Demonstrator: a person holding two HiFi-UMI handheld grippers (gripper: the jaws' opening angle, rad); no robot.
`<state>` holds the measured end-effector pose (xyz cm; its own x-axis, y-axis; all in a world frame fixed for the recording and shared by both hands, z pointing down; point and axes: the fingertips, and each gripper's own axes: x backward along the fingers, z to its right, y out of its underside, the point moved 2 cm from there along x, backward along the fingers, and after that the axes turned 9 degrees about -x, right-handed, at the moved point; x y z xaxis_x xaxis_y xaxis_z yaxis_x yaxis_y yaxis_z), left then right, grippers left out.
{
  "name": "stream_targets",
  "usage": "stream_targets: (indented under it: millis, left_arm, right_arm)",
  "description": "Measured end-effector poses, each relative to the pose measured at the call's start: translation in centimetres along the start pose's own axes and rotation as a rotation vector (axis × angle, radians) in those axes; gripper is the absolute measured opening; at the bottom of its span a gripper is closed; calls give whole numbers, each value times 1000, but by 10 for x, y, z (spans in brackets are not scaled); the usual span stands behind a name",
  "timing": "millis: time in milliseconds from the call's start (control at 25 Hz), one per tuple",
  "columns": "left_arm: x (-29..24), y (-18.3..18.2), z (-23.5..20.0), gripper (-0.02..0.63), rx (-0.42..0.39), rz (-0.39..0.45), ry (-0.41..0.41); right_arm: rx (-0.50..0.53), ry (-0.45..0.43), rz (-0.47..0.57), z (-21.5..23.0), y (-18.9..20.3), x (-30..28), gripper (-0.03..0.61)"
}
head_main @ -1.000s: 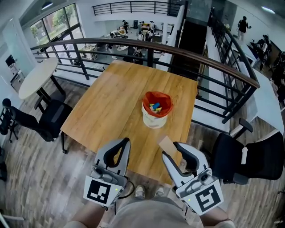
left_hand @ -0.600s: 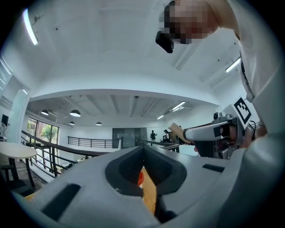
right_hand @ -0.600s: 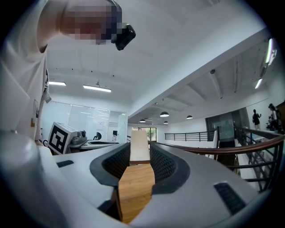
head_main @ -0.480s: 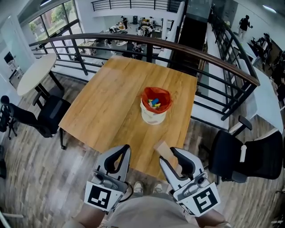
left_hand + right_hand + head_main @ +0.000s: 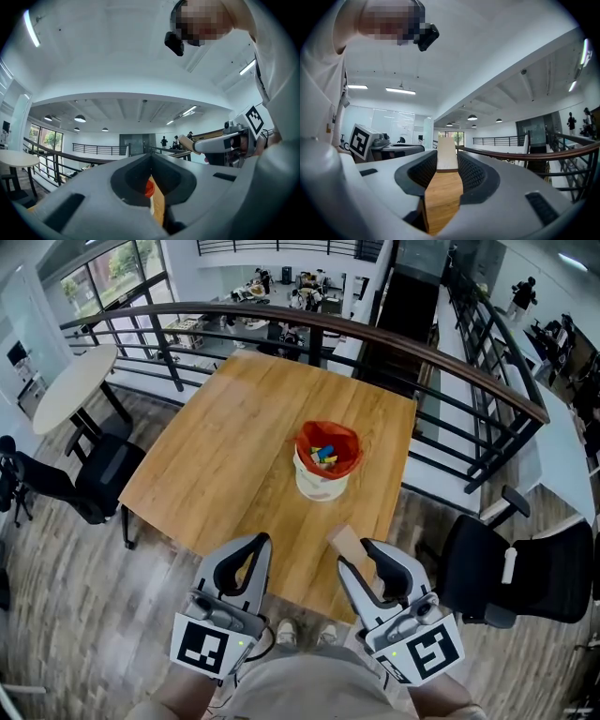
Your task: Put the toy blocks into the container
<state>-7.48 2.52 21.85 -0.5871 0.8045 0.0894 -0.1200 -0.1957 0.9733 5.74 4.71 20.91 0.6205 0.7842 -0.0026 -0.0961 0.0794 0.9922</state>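
Little has moved since the earlier frame: the right gripper (image 5: 361,556) has eased slightly down and toward the near edge of the desk (image 5: 234,456), and the left gripper (image 5: 265,541) has barely shifted beside it. The right gripper is still pinching a plain wooden block (image 5: 345,540), its ribbed pads pressing on both long sides. The left gripper has its tips pressed together with nothing between them.

I judge the carry has not really begun. The block hangs over the near edge, well apart from the container (image 5: 322,488), which stands farther off toward the right half of the desk, lined in orange with a few coloured blocks (image 5: 325,460) already inside.

Several things stay unclear:
- The blocks in the container are too small to count.
- Both grippers cover the near strip of the desk, so I cannot tell whether another block lies there.
- In the right gripper view the block fills the gap and blocks any sight of the container.
- In the left gripper view the container shows only as an orange sliver through the loop of the jaws.
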Motion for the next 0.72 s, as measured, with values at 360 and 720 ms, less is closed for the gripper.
stream_targets:
  millis: [360,720]
  left_arm:
    - [-65,-15,-41,11,-108,49,-19]
    - [-140,7,-63,11,-110,14,-28]
  right_arm:
    - [77,77,25,60,-29,-59,144]
    - [115,116,41,109,-40,-122,144]
